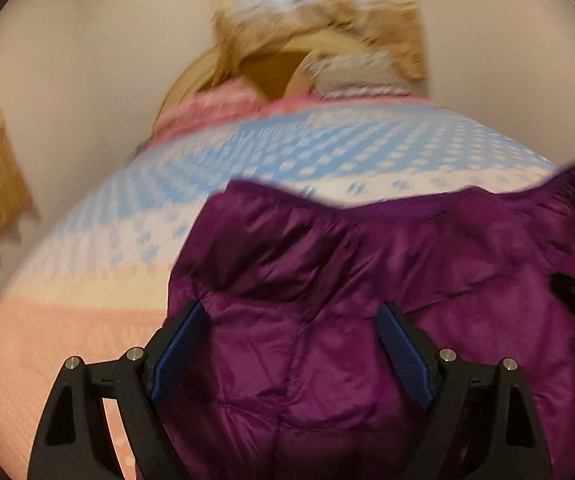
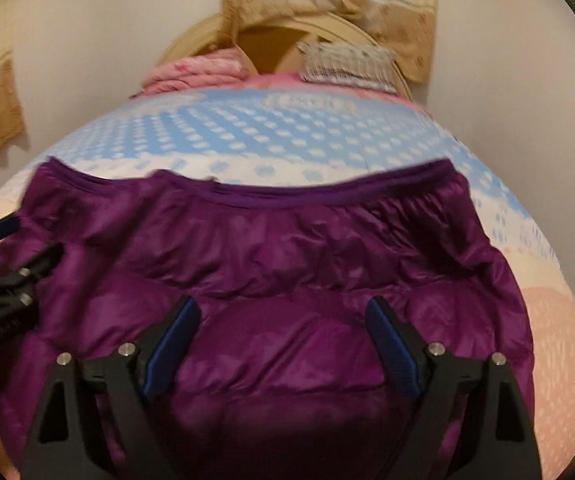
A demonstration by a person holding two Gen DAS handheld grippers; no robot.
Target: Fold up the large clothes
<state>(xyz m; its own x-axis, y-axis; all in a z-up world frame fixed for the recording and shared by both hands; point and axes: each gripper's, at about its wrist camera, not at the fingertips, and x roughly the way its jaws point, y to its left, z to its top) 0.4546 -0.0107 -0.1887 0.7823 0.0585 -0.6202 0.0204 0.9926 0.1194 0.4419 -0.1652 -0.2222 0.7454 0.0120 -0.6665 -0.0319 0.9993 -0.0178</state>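
Left gripper (image 1: pixel 291 344), right gripper (image 2: pixel 283 340) agape above purple jacket (image 2: pixel 287 264) — hem visible only right view.

A bed (image 2: pixel 547 340) filled the room's centre, covered by a sheet patterned in blue, white and peach bands. A rounded cream headboard (image 2: pixel 343 24) stood against a plain pale wall (image 2: pixel 107 40). Folded pink bedding (image 2: pixel 195 74) and a grey-white pillow (image 2: pixel 347 64) lay at the head. Beige patterned curtains (image 2: pixel 399 20) hung above, daylight showing through.
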